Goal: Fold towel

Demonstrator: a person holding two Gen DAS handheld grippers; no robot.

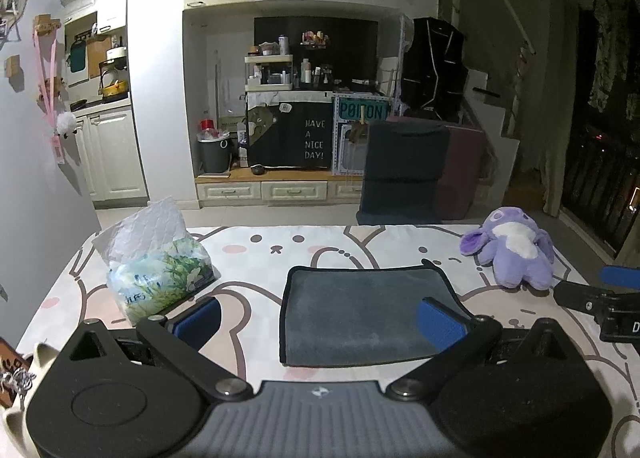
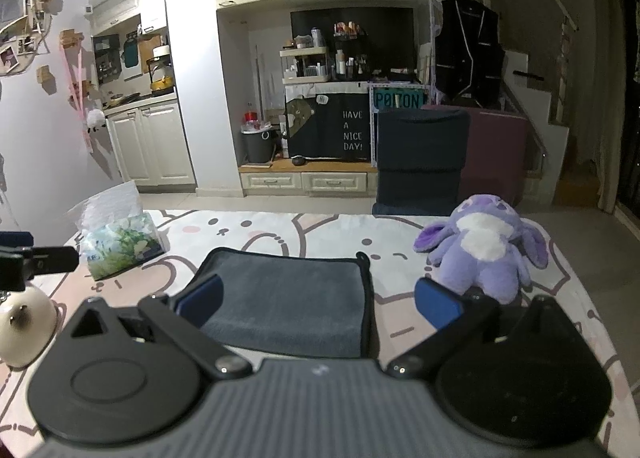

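A grey towel (image 1: 360,310) with a dark hem lies flat in a folded rectangle on the cartoon-print tablecloth (image 1: 260,254). It also shows in the right wrist view (image 2: 288,294). My left gripper (image 1: 320,322) is open and empty, held just above the towel's near edge, its right pad over the towel's near right part. My right gripper (image 2: 320,302) is open and empty, its left pad over the towel's near left corner, its right pad beside the towel. The right gripper also shows at the far right of the left wrist view (image 1: 600,298).
A tissue pack (image 1: 156,266) stands at the table's left (image 2: 120,246). A purple plush toy (image 1: 516,250) sits at the right (image 2: 484,246). A white rounded object (image 2: 24,326) stands near left. A dark chair (image 2: 420,162) is behind the far edge.
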